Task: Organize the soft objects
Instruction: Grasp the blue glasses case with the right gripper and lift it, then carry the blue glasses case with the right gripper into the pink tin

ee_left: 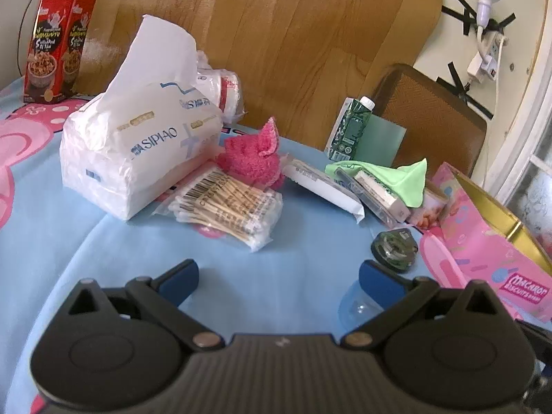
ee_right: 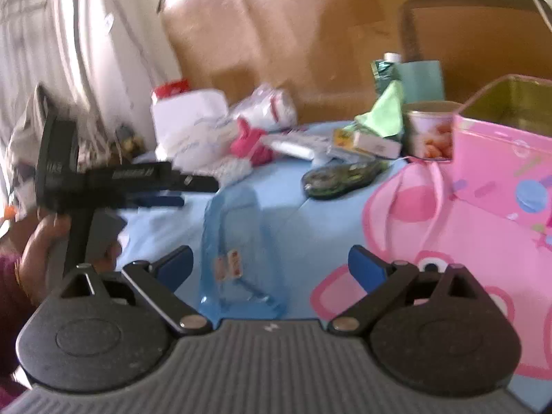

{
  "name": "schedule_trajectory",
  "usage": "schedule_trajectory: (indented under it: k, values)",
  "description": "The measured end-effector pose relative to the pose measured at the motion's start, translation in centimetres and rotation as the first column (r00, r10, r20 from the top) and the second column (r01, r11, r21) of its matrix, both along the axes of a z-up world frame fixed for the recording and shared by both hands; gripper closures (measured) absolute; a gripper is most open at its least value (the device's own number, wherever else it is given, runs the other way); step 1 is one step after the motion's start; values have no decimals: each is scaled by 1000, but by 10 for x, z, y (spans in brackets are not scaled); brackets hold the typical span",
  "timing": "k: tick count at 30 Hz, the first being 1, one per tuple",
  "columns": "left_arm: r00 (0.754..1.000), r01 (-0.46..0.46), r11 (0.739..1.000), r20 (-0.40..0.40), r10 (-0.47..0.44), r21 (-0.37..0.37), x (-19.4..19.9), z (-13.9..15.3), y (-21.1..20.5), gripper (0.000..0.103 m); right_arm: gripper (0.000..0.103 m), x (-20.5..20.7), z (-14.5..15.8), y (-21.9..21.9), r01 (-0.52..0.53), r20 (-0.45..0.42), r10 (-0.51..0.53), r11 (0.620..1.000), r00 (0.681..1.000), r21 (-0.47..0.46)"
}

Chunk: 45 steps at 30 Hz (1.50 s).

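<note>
Both grippers hovered with jaws wide, holding nothing.
The left gripper (ee_left: 278, 277) faced the pink fluffy cloth (ee_left: 253, 157); the right gripper (ee_right: 270, 265) stood over a clear blue bag (ee_right: 241, 252), probably for packing.

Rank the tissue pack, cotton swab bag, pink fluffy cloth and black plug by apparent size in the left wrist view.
1. Tissue pack
2. Cotton swab bag
3. Pink fluffy cloth, close to the swab bag, so unsure
4. Black plug, smallest though nearest
</note>
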<state>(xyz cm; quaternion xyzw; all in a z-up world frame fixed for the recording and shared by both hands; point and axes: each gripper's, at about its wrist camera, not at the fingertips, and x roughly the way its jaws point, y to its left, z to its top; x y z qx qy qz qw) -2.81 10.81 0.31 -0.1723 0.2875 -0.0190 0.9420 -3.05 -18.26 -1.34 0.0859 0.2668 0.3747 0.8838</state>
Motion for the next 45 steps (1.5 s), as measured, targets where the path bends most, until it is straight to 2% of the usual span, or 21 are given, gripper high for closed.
schedule_trajectory:
  k: [4, 6, 9, 15, 27, 35, 45]
  values:
    - [1000, 3, 1000, 6, -3, -20, -1, -1, 4, 0, 5, -2, 2, -17, 69, 21, -72, 993, 997, 98]
    - [1000, 2, 1000, 4, -2, -10, -1, 0, 2, 0, 5, 3, 2, -24, 148, 11, -151, 981, 989, 128]
    - [1000, 1, 1000, 1, -1, 2, -1, 0, 1, 0, 5, 11, -1, -37, 249, -50, -244, 954, 969, 170]
    - [1000, -5, 1000, 1, 5, 2, -2, 0, 2, 0, 5, 21, -6, -49, 322, -121, -303, 924, 945, 205]
    - [1000, -1, 999, -9, 1, 32, 0, 0, 0, 0, 5, 20, -7, -46, 296, -99, -281, 937, 954, 184]
    - [1000, 0, 999, -10, 0, 35, 1, -1, 0, 0, 5, 18, -6, -45, 259, -108, -241, 943, 965, 207]
    - [1000, -3, 998, -16, 4, 57, 2, 0, -3, 0, 5, 14, -5, -48, 184, -73, -171, 947, 983, 263]
